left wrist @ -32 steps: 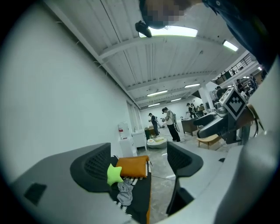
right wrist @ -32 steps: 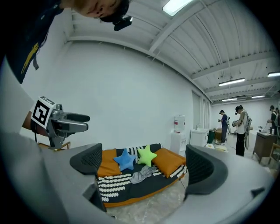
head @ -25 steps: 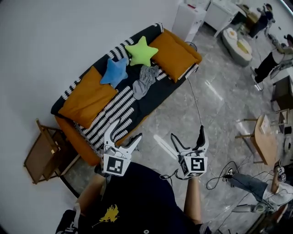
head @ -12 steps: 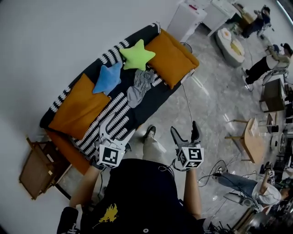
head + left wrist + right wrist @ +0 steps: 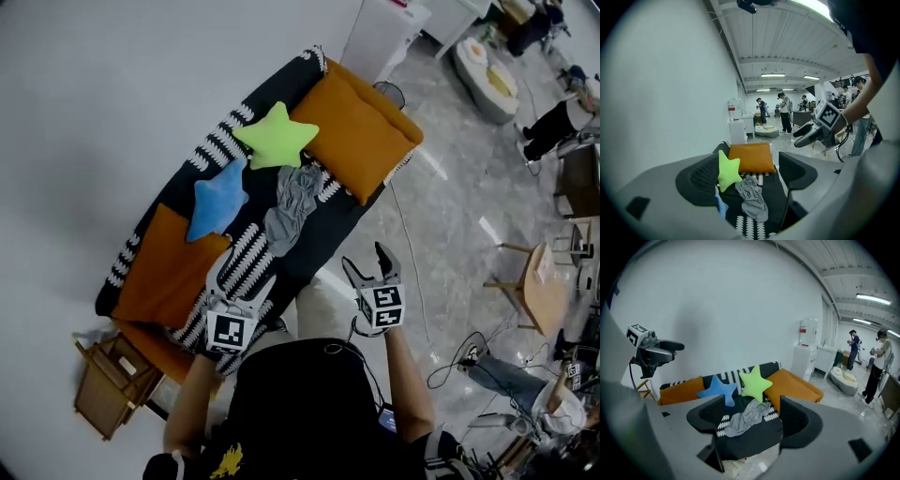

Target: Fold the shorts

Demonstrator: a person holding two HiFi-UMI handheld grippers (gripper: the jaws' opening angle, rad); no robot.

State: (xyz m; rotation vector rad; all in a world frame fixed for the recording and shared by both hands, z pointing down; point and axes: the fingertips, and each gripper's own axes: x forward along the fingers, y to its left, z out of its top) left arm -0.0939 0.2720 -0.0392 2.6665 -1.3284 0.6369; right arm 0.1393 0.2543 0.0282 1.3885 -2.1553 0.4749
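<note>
The grey shorts (image 5: 292, 208) lie crumpled on the sofa's black-and-white striped cover (image 5: 246, 262), just below a green star pillow (image 5: 277, 136). They also show in the left gripper view (image 5: 752, 201) and the right gripper view (image 5: 747, 416). My left gripper (image 5: 239, 274) hovers over the sofa's near edge, open and empty. My right gripper (image 5: 367, 261) hangs over the floor just off the sofa, short of the shorts. Its jaws have just been closing but still stand apart with nothing between them. Both grippers point at the shorts from a distance.
A blue star pillow (image 5: 217, 199) lies left of the shorts. Orange cushions (image 5: 361, 127) (image 5: 164, 272) fill both sofa ends. A wooden side table (image 5: 112, 394) stands at the sofa's left end. Cables (image 5: 459, 361) run over the floor at right, and people stand far back.
Both grippers have come forward and down toward the sofa, which now sits closer. The right gripper's jaws stand narrower than before.
</note>
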